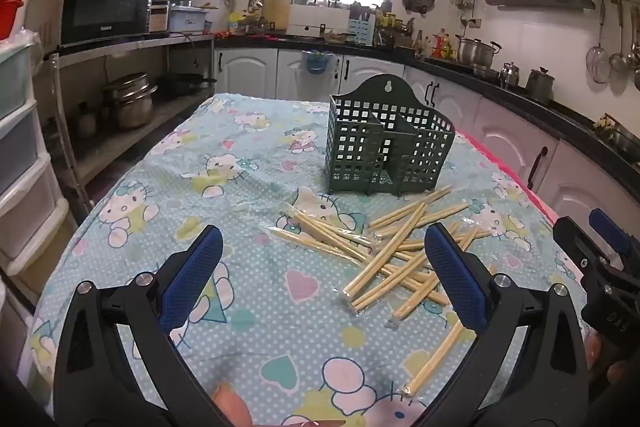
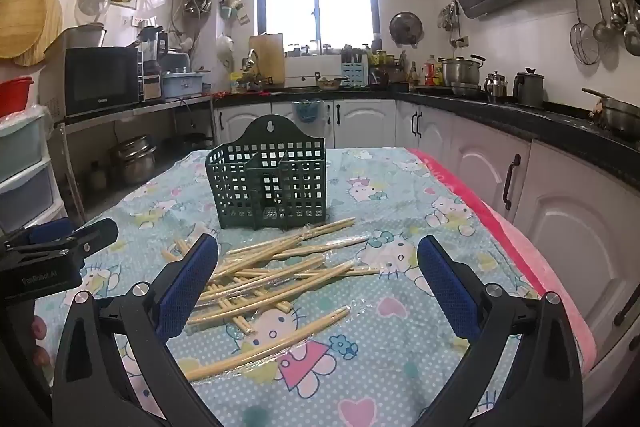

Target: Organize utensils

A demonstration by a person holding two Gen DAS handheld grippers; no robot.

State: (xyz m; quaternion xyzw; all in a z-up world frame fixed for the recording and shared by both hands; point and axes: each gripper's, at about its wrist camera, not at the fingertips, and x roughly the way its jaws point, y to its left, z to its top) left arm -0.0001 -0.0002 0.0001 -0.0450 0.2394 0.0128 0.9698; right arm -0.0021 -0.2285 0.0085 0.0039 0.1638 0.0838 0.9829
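Item: utensil basket (image 1: 384,143), dark green plastic, square-grid perforated walls, raised arched back panel with a keyhole hanging slot, interior split by partitions into compartments. Stands upright on the tablecloth (image 1: 248,307), a light blue dotted sheet with cartoon cats and hearts under clear plastic film. All compartments that can be seen hold nothing.

Item: chopsticks (image 1: 400,251), pale bamboo, many, several wrapped in clear sleeves. Lie flat in a loose, criss-crossed heap just in front of the basket, the farthest tips nearly touching its base. One stray pair (image 1: 434,359) lies apart, farther from the basket, nearest the camera side.

Item: left gripper (image 1: 322,275), black frame, blue textured pads, jaws spread wide, nothing between the pads. Hovers short of the basket, the heap lying beyond and partly behind its right-hand finger.

Item: right gripper (image 2: 318,285), same build, jaws likewise wide apart and gripping nothing. It sits in front of the basket with the heap spread between and below its fingers, not touching them.

Each gripper shows at the edge of the other's view, side by side before the basket.
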